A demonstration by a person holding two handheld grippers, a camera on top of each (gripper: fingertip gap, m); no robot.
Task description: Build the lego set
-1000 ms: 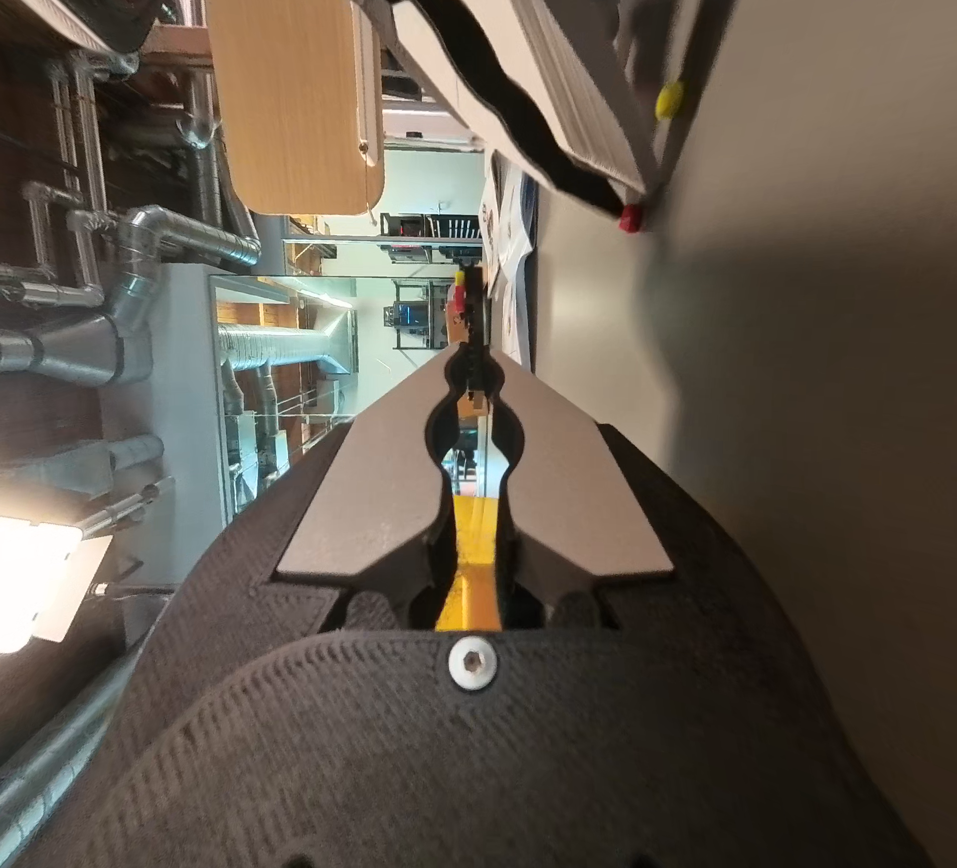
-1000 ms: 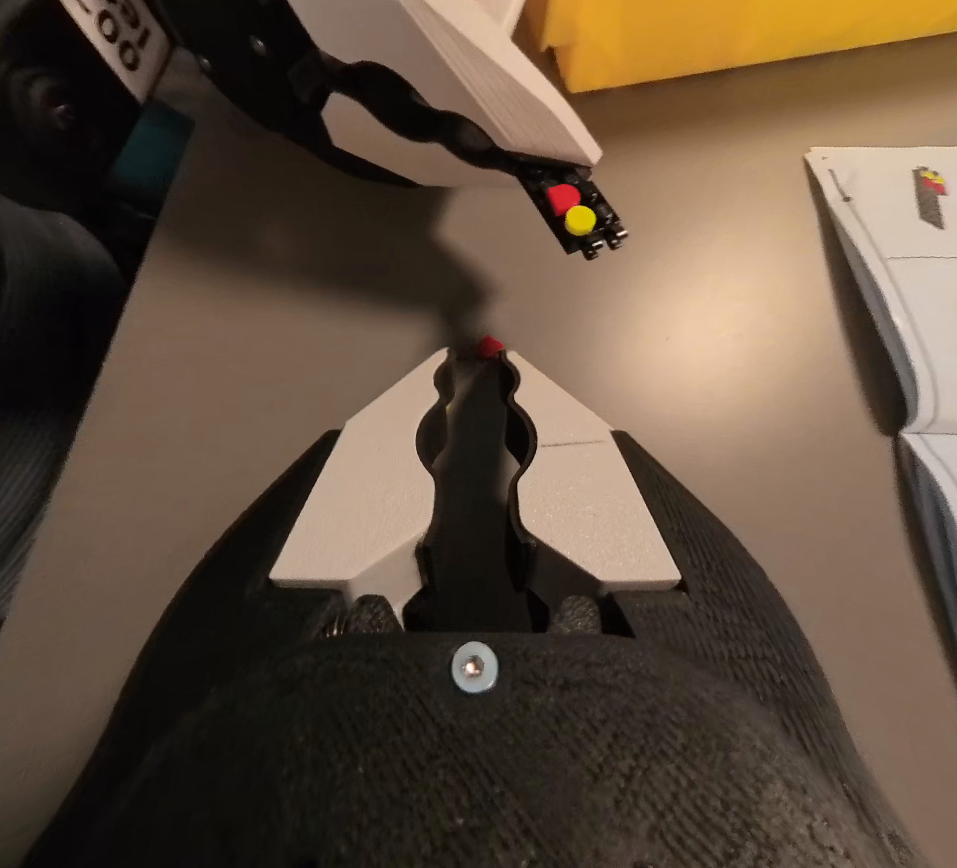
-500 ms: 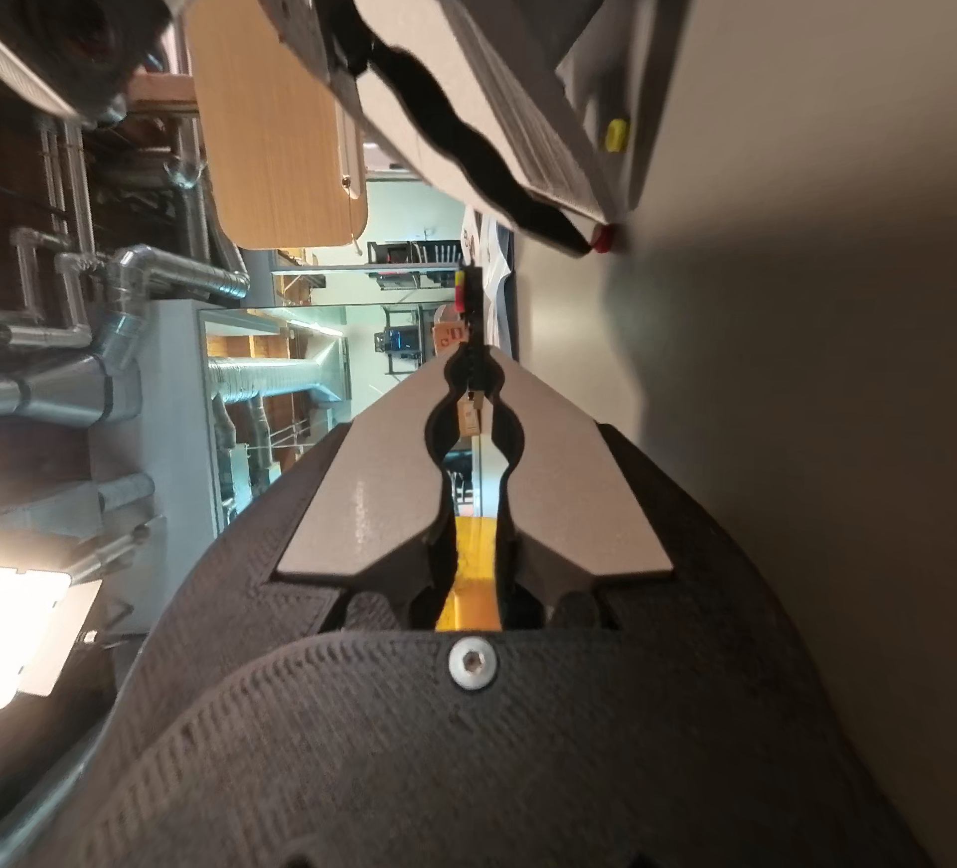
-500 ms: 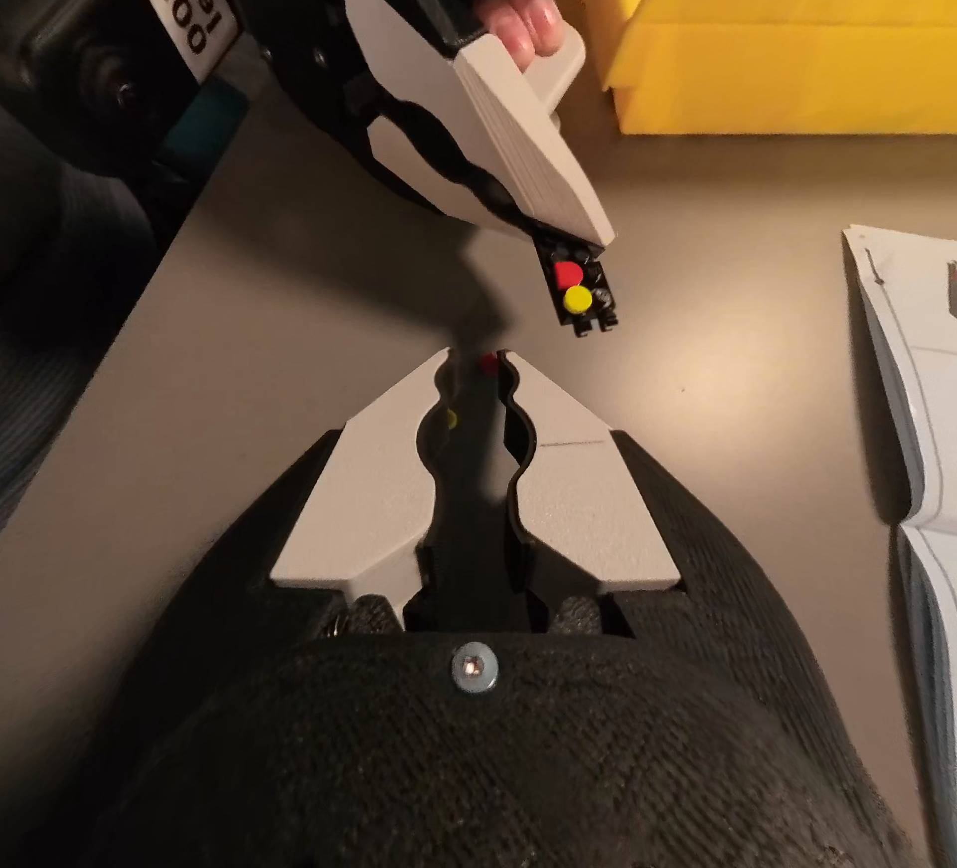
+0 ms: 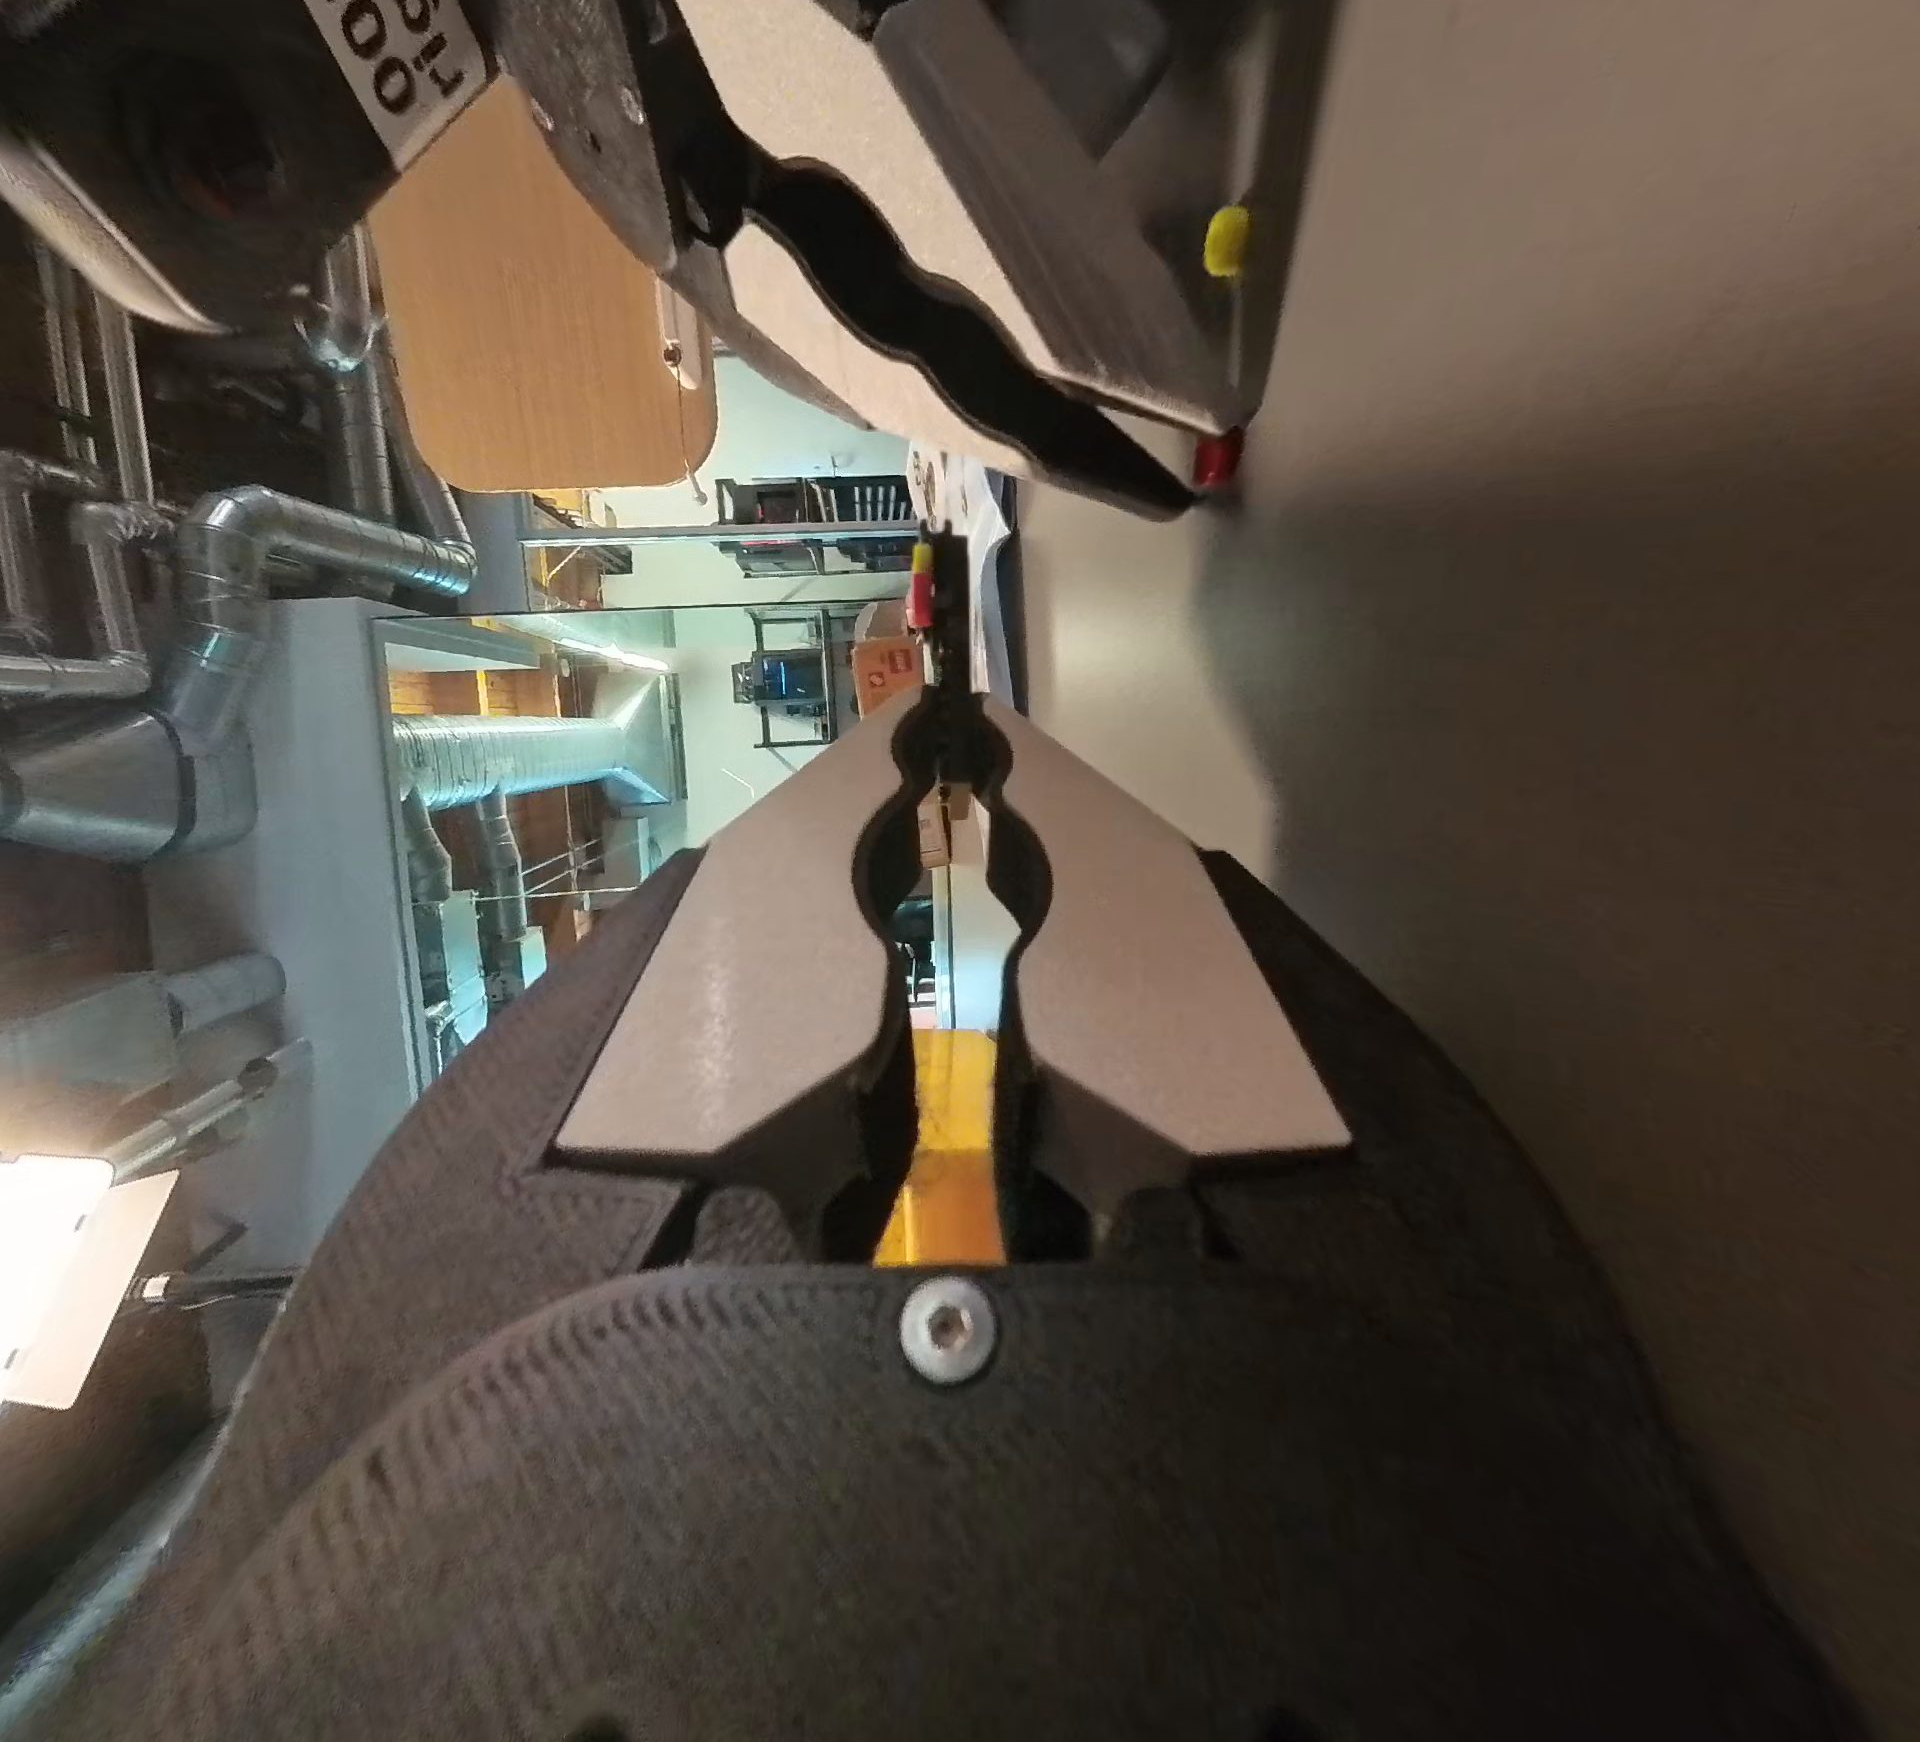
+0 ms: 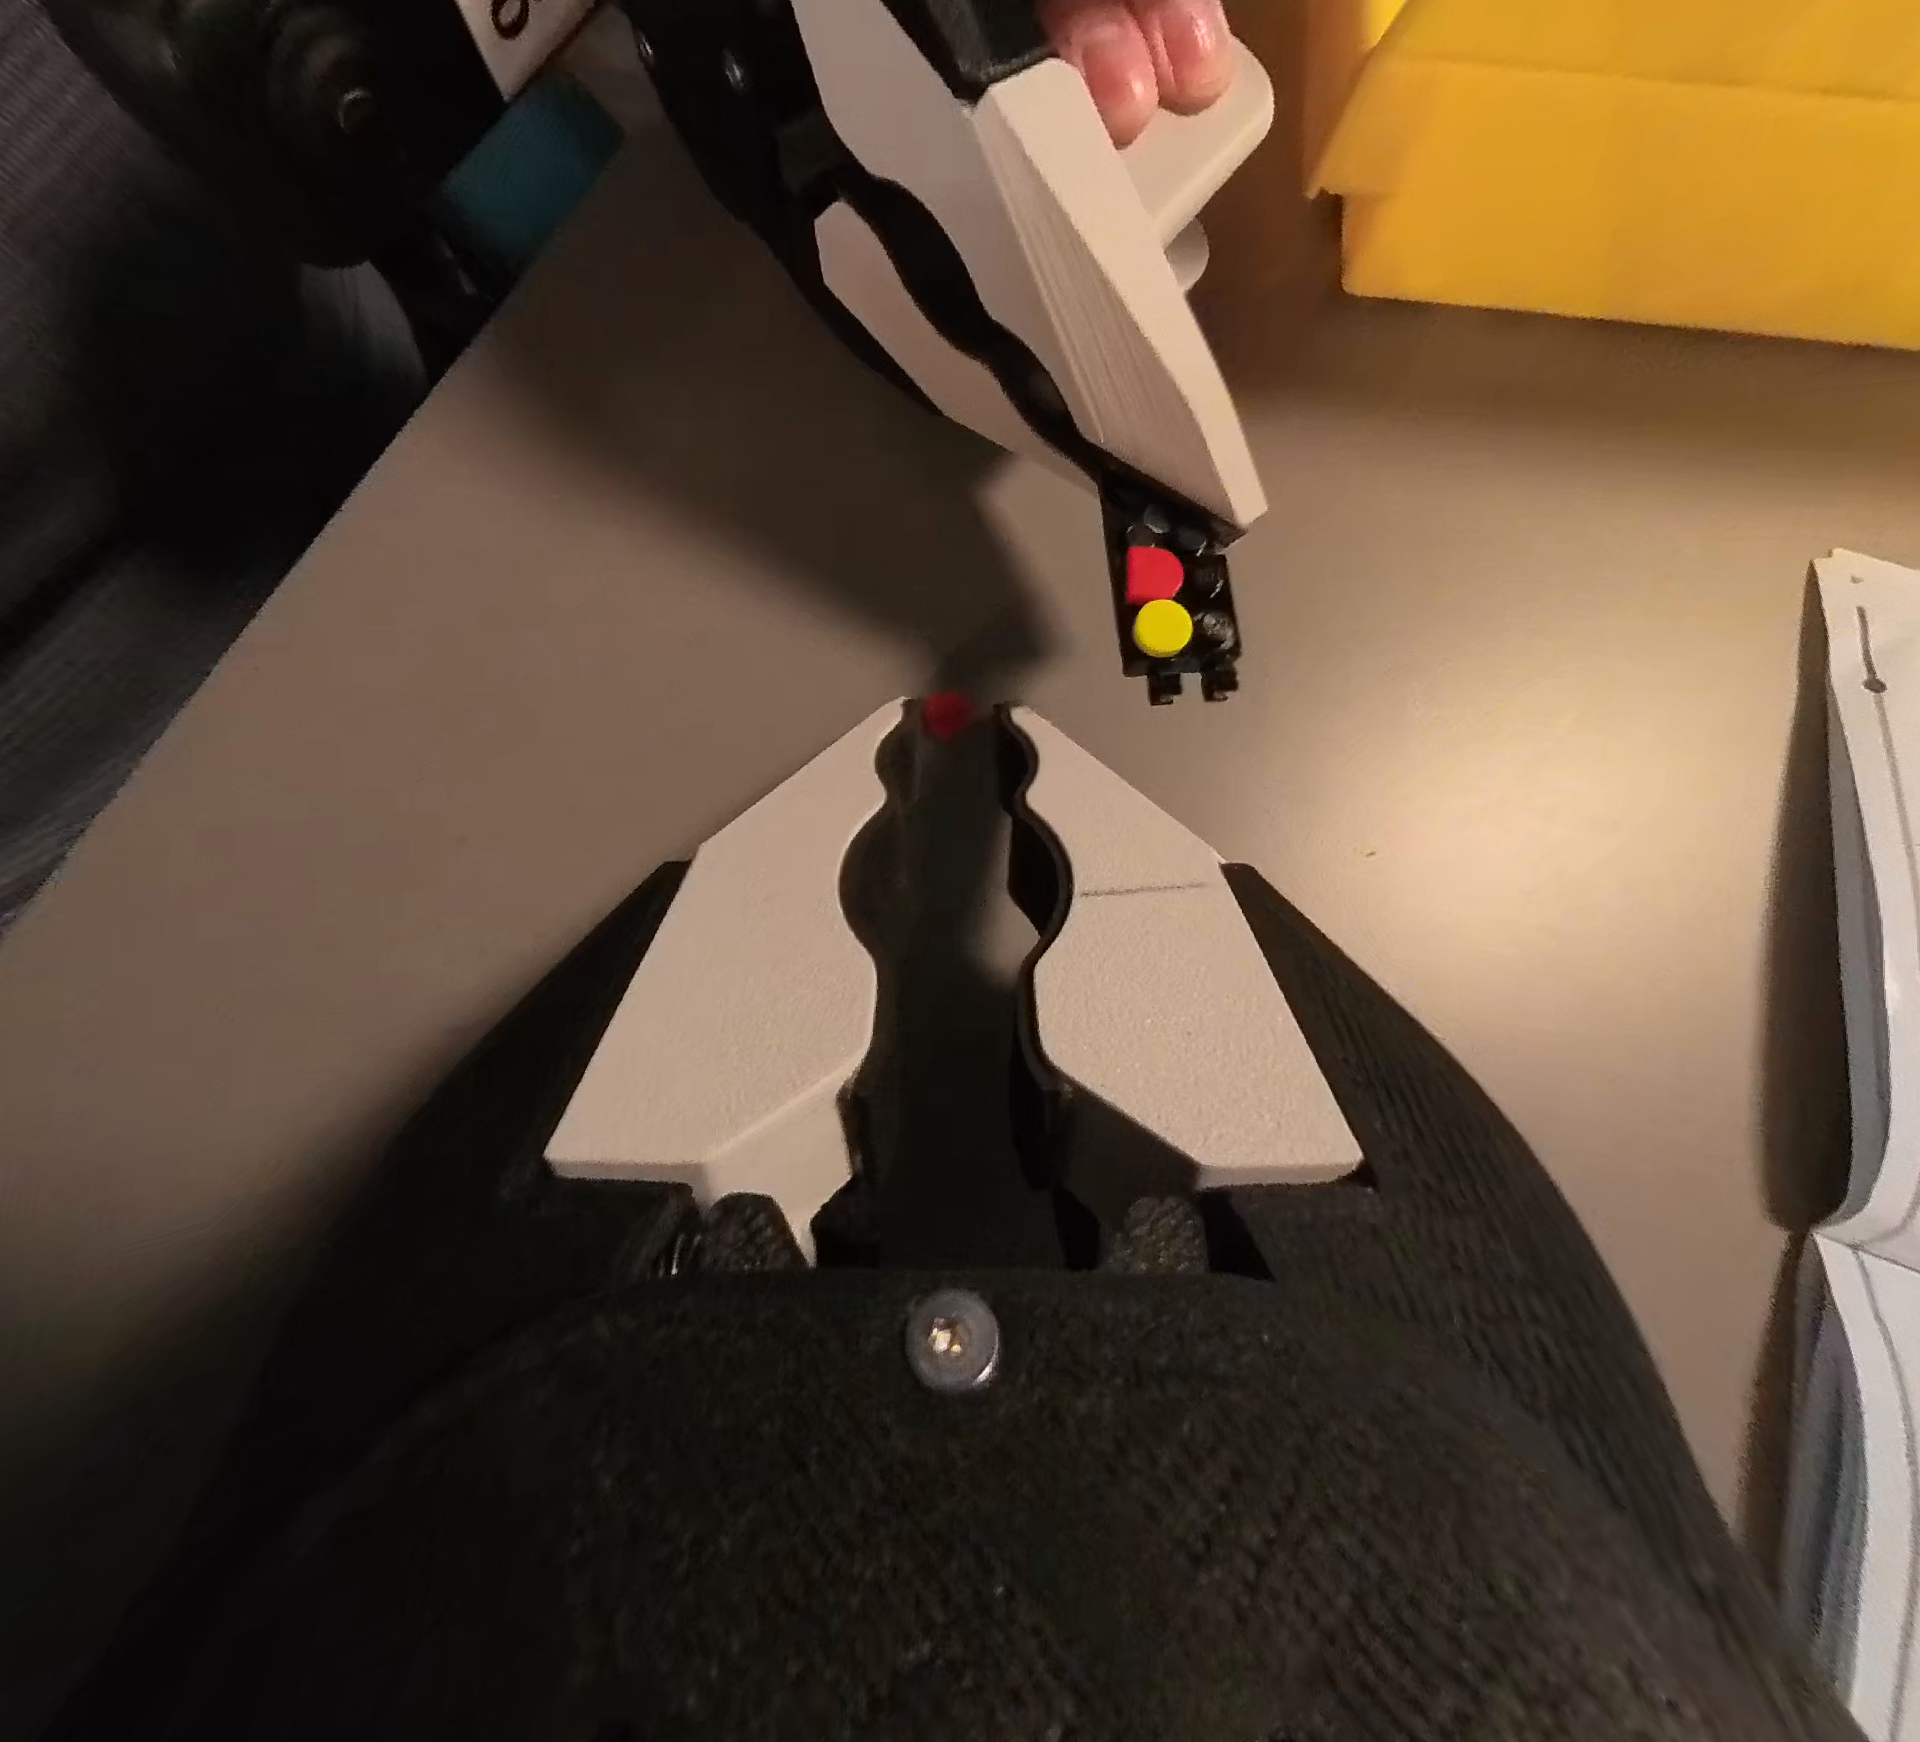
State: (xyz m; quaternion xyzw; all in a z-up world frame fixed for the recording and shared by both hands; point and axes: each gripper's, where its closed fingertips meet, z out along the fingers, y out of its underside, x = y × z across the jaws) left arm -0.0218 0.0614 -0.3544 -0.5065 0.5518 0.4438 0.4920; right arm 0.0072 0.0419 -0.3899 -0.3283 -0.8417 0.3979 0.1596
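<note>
Right tongs [image 6: 951,716], grey two-finger with wavy black inner edges: tips parted by a narrow gap, a small red round lego stud [image 6: 948,713] sitting between the tips, at the grey matte desk [image 6: 520,653] surface; whether the pads actually press on it cannot be told. In the left wrist view the same tips [image 5: 1210,471] stand against the desk with the red stud at their end, and a small yellow round lego piece [image 5: 1226,240] lies loose on the desk just beside the finger's flank. Left tongs [image 6: 1184,508], same make, held above and beyond the right pair, angled downward: clamped narrow on the end of a black rectangular lego plate [image 6: 1179,612], clear of the desk. The plate carries a red half-round tile [image 6: 1151,572] and, next to it toward the free end, a yellow round tile [image 6: 1162,628]; bare black studs alongside. In the left wrist view the plate [image 5: 948,643] shows edge-on, sticking out past the nearly closed tips. Fingertips of a person's hand [image 6: 1143,56], in a black fingerless glove, rest on the left unit's grey trigger. White open instruction booklet [image 6: 1860,965] at the right desk edge. Yellow plastic bin [image 6: 1662,82] at far right, on the desk.
</note>
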